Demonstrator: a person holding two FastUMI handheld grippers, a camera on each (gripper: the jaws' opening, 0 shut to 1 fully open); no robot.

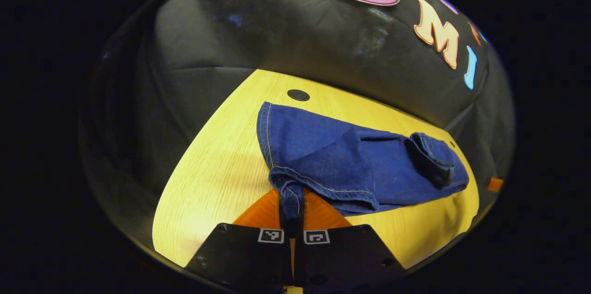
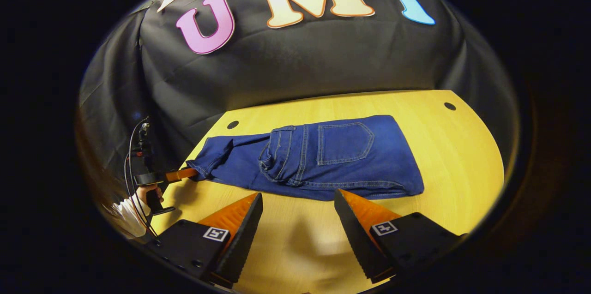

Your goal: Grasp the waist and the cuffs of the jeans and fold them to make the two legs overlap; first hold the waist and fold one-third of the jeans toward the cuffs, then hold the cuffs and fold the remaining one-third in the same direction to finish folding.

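Blue jeans (image 2: 323,158) lie on the yellow wooden table (image 2: 457,155), legs overlapped and the waist part folded over, back pocket facing up. In the left gripper view the jeans (image 1: 351,165) stretch away to the right, and my left gripper (image 1: 292,213) is shut on the cuffs at their near end, the denim pinched between its orange fingers. From the right gripper view, that left gripper (image 2: 184,175) holds the cuffs at the jeans' left end, with a hand gripping its handle. My right gripper (image 2: 298,204) hovers open just in front of the jeans' near edge, touching nothing.
The table has small black holes (image 2: 449,106) near its far corners (image 1: 298,95). The black cloth wall rises directly behind the table's far edge. Bare tabletop (image 2: 300,248) lies between my right gripper and the table's front edge.
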